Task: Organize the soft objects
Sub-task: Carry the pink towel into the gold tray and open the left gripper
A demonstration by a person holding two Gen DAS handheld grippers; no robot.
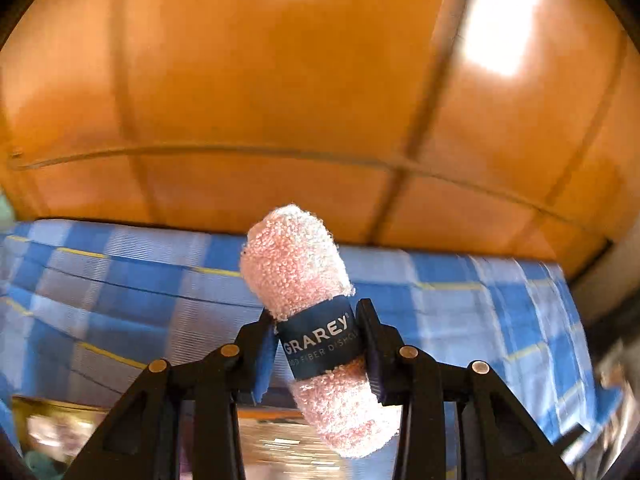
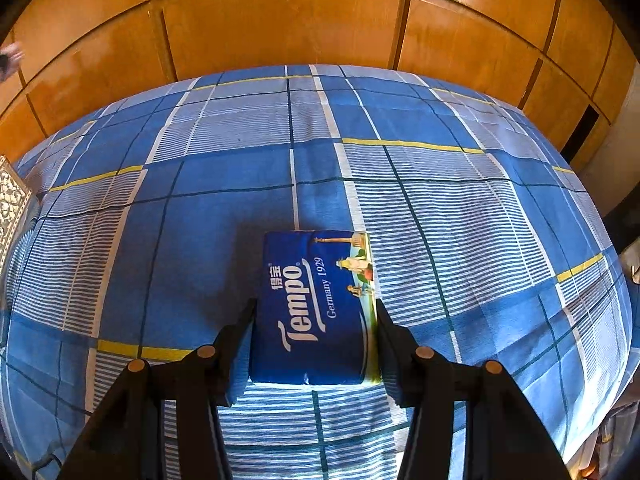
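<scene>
Bedcover [image 2: 224,208] in blue check fills the space ahead of and beneath the right gripper [image 2: 316,316], with orange wooden panelling [image 2: 280,24] beyond it. Between that gripper's fingers lies a blue Tempo tissue pack [image 2: 316,308], flat on the cover; the fingers sit against its two long sides, though I cannot tell whether they press or merely flank it. The left gripper [image 1: 318,346] is clamped on the dark paper band of a rolled pink dishcloth [image 1: 310,320], which hangs clear of the cover, tilted, its far end pointing ahead. As a judgement, sorting is midway: one soft item is set down or about to be lifted, another is in transit, and a blurred clutter below the left gripper suggests more remain
</scene>
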